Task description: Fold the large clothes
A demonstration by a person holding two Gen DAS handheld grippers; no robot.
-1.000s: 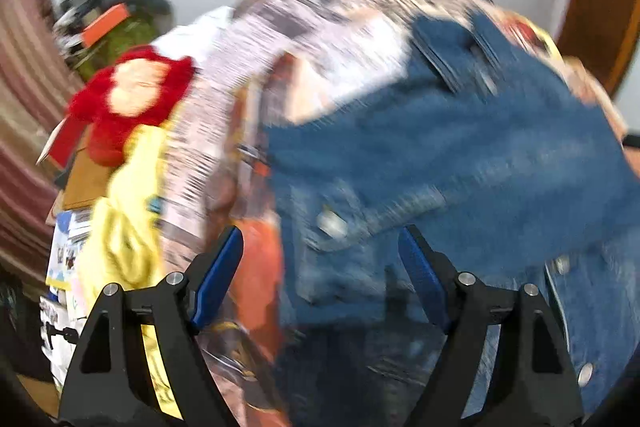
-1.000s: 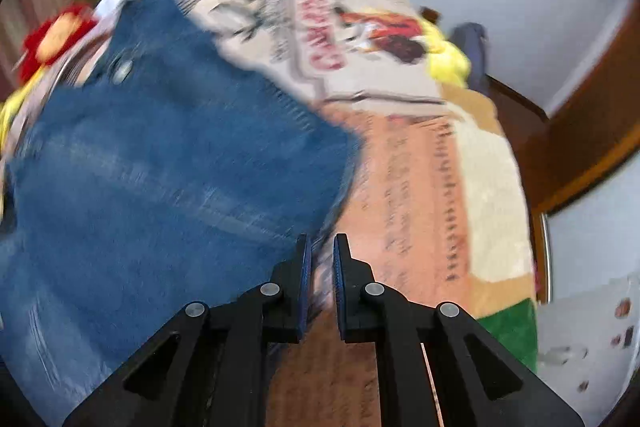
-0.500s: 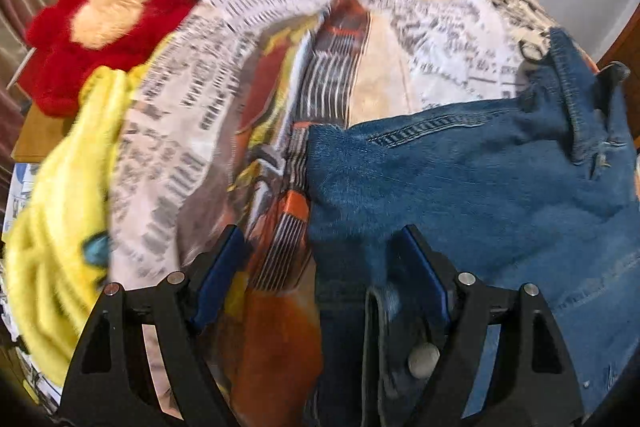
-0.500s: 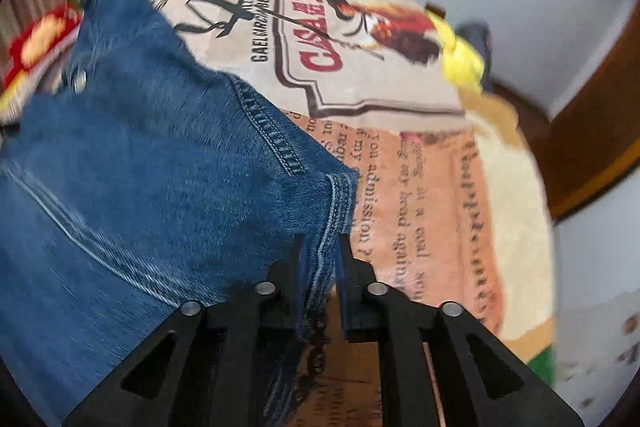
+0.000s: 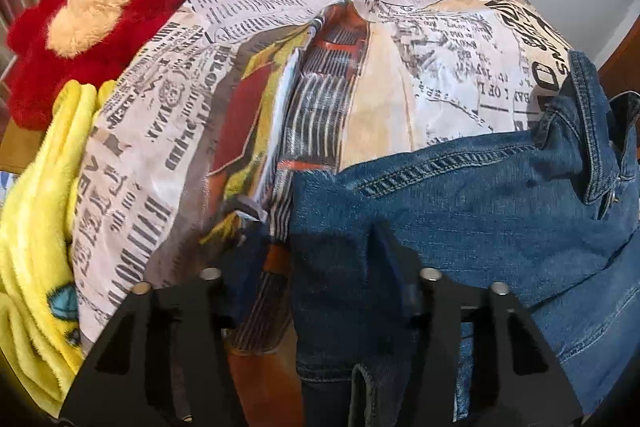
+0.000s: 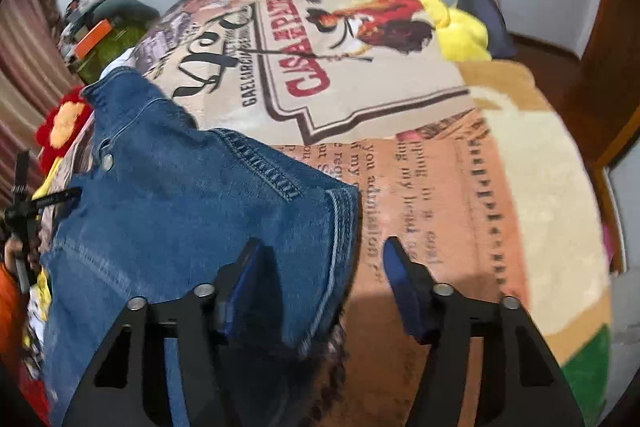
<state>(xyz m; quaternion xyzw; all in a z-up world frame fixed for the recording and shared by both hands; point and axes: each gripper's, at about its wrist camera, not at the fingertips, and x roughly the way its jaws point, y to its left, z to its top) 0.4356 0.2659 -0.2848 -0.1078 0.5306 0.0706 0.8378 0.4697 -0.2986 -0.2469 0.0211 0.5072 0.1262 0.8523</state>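
Note:
A blue denim jacket lies on a bed covered by a newspaper-print blanket. In the left wrist view my left gripper is open, its jaws straddling the jacket's left folded edge and holding nothing. In the right wrist view the jacket fills the lower left, with its stitched corner between the jaws. My right gripper is open over that corner and the blanket.
A red and tan plush toy and a yellow fleece lie at the bed's left edge. A yellow plush sits at the far end. A wooden door frame stands on the right.
My right gripper was shut on the jacket's corner and has opened, letting it go on the blanket. My left gripper stayed open and dropped lower over the jacket's left edge.

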